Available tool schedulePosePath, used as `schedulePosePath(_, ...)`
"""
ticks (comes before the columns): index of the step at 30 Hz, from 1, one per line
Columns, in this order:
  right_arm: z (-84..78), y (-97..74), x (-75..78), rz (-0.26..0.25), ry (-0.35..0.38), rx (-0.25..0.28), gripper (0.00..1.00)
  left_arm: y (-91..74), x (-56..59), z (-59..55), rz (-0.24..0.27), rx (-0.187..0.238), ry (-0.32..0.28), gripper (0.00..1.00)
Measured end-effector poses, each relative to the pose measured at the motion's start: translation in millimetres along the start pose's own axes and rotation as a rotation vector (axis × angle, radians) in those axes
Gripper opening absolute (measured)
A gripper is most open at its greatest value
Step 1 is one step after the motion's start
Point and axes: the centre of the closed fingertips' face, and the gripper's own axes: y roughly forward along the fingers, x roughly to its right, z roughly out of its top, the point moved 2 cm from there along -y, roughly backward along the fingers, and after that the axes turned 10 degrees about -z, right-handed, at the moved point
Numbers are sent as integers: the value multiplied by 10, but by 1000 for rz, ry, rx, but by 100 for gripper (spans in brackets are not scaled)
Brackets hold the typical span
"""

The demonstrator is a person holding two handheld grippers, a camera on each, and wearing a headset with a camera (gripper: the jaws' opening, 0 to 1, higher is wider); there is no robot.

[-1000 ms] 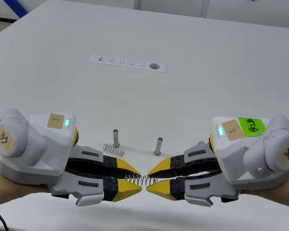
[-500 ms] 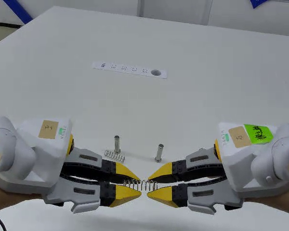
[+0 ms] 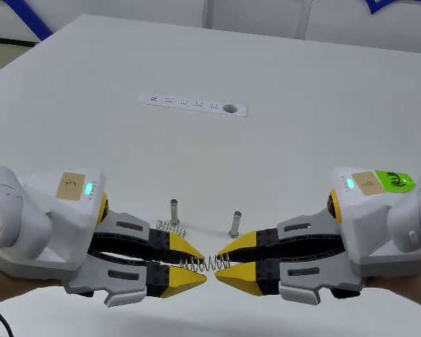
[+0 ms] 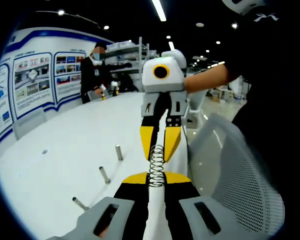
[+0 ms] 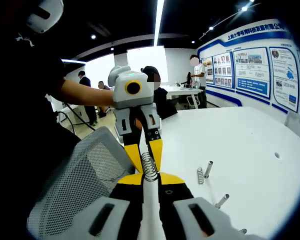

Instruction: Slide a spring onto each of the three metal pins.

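A thin wire spring [image 3: 210, 263] hangs level over the white table [image 3: 302, 140], held end to end. My left gripper [image 3: 202, 265] is shut on its left end and my right gripper [image 3: 218, 264] is shut on its right end, tips nearly meeting. In the left gripper view the spring [image 4: 156, 167] runs from my own jaws up to the right gripper [image 4: 159, 159]. Two upright metal pins [image 3: 174, 209] [image 3: 234, 223] stand just beyond the tips. A second spring [image 3: 170, 226] lies by the left pin. The right gripper view shows three pins, the farthest [image 5: 208, 169] beside the loose spring [image 5: 200, 175].
A white power strip [image 3: 193, 104] lies farther back on the table. A grey mesh chair back [image 4: 230, 165] sits close behind the person. Other people stand at benches [image 5: 190, 90] in the background.
The head camera has shifted, so the table sits differently in frame. Both grippers still hold the spring between their tips, and the pins and the loose spring have not moved.
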Motion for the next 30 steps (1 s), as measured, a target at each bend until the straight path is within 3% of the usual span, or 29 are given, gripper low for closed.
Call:
schedulePosePath(10,233,-36,-24,15,31,83,11,49,8,74,14,4,14,10)
schedulePosePath(18,386,12,-63,11,-9,102,11,106,-3,134,13,3,33,10)
schedulePosePath(27,340,45,-47,-7,-56,65,11,97,-17,73,35,2,45,11)
schedulePosePath(30,353,45,-20,-16,-52,71,11,48,-53,-62,56,-32,13,13)
